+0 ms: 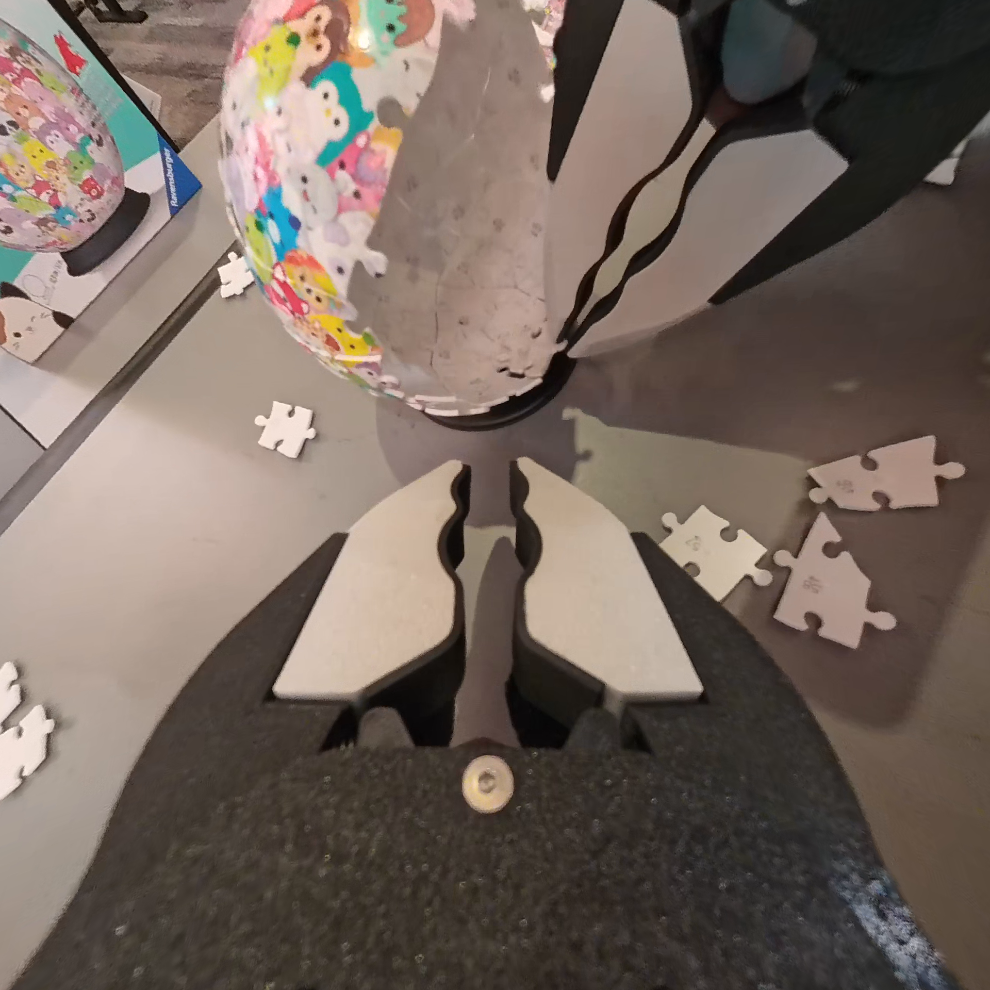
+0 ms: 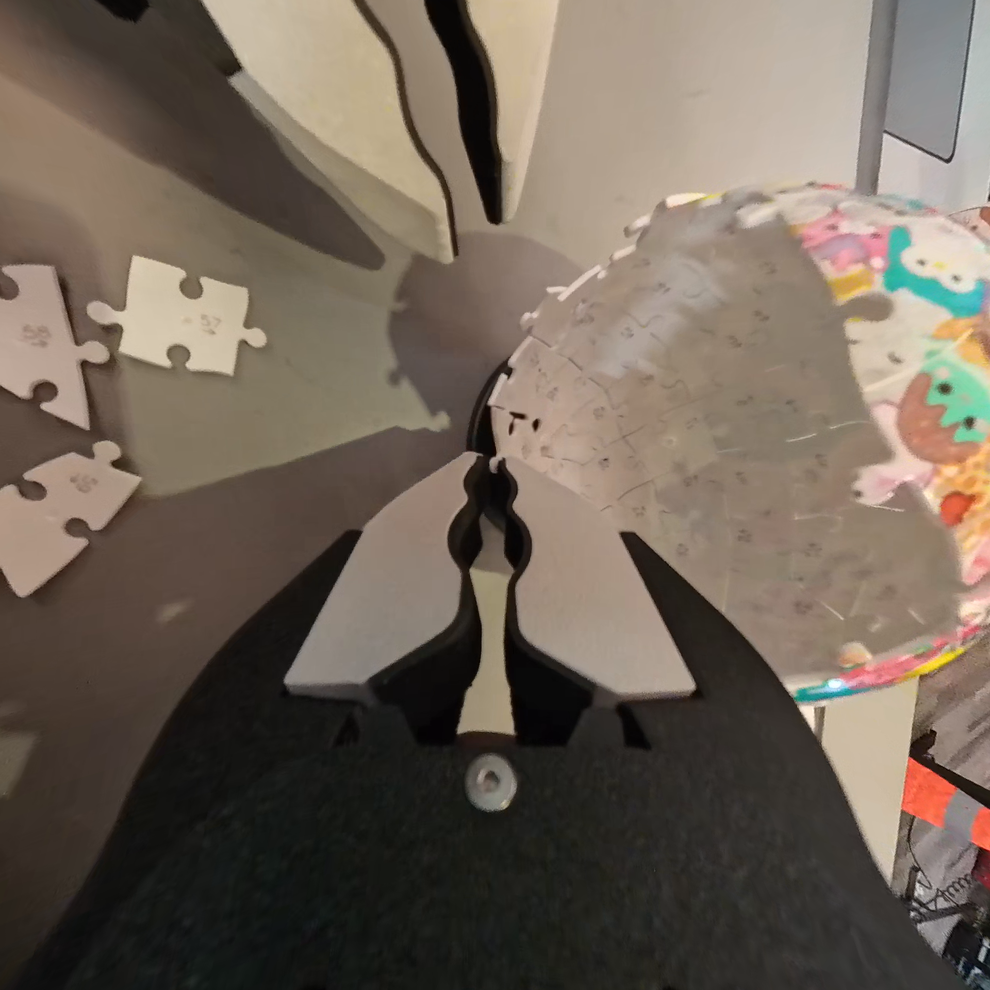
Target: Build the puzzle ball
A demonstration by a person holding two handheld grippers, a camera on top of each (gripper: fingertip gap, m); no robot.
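The partly built puzzle ball (image 1: 332,177) stands on a black ring stand (image 1: 498,417). Its open side faces me and shows the grey inner surface (image 2: 723,428). My left gripper (image 1: 490,471) is low in front of the stand, jaws slightly apart and empty; it also shows at the top of the right wrist view (image 2: 471,235). My right gripper (image 2: 490,463) reaches the ball's lower edge by the stand, where it also shows in the left wrist view (image 1: 562,343). Its tips are closed on a thin white puzzle piece (image 2: 495,462), which is mostly hidden.
Three grey face-down pieces lie right of the left gripper (image 1: 715,552) (image 1: 884,474) (image 1: 827,584). White pieces lie to the left (image 1: 286,428) (image 1: 235,273) (image 1: 21,723). The puzzle box (image 1: 80,187) stands at the far left on the grey table (image 1: 134,535). The grippers' ends are close to 7 centimeters from one another.
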